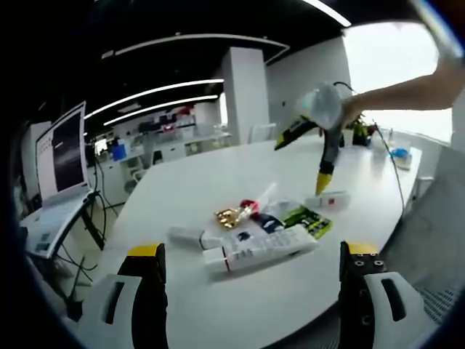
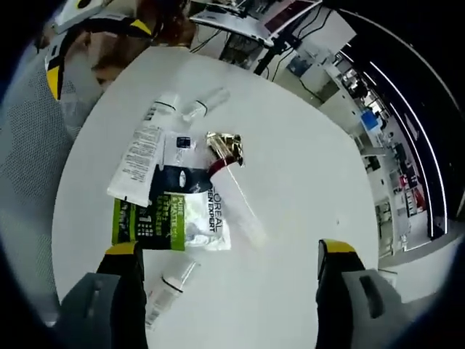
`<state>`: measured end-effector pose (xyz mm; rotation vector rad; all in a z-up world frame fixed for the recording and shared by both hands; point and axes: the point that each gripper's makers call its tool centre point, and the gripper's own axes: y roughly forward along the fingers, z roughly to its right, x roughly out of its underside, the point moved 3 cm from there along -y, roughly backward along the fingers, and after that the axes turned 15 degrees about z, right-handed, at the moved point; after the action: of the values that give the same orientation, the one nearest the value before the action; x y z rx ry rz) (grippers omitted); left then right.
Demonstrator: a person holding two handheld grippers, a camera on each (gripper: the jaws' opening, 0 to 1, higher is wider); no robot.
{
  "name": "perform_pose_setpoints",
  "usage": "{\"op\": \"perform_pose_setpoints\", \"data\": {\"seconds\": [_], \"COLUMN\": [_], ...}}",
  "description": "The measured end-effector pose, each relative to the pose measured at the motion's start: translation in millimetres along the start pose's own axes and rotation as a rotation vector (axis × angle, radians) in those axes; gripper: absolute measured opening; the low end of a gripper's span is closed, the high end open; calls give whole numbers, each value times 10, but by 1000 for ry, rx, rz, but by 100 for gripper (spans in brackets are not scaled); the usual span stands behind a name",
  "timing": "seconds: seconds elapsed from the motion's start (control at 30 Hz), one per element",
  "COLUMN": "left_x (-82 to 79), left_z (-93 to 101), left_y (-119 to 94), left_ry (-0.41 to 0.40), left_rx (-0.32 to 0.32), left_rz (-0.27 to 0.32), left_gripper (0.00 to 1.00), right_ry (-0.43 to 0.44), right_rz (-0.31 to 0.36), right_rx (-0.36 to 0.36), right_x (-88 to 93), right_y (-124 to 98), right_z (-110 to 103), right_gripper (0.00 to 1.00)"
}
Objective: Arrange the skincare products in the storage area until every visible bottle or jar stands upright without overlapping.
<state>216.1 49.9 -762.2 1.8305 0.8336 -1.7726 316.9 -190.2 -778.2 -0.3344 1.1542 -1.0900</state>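
Heaped flat mid-table (image 2: 305,182): long white tube (image 2: 136,161), crinkled green sachet (image 2: 149,220), gold-foil-capped vial (image 2: 231,163), all smooth plastic on glossy white. Left tongs (image 1: 254,273) apart, empty; right tongs (image 2: 227,273) likewise.

Big white oval bench (image 1: 218,174) in open-plan office. Dark ceiling w/ long curved LED strip lights (image 1: 156,91). White square pillar (image 1: 245,94) behind bench, bright window (image 1: 396,73) at right. Laptop (image 1: 62,156) w/ dark screen on stand at left, cables below it. White desks (image 1: 171,142) and shelving w/ clutter in far bg.
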Motion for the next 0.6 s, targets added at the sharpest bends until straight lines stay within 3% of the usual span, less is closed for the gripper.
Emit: {"op": "perform_pose_setpoints", "data": {"seconds": [0.1,0.2,0.6], "left_x": [3,5,30], "left_z": [3,1,-6], "left_y": [2,3,3], "left_ry": [-3,-3,-3], "left_rx": [3,2,3], "left_rz": [0,-1,-12], "left_gripper": [97,97,97], "right_ry": [-12,-26,-27], "right_rz": [-6,5,-14], "right_rx": [-14,-22,-104], "right_x": [25,12,124], "right_y": [85,142,380], "right_z": [82,108,224], "right_gripper": [91,96,94]}}
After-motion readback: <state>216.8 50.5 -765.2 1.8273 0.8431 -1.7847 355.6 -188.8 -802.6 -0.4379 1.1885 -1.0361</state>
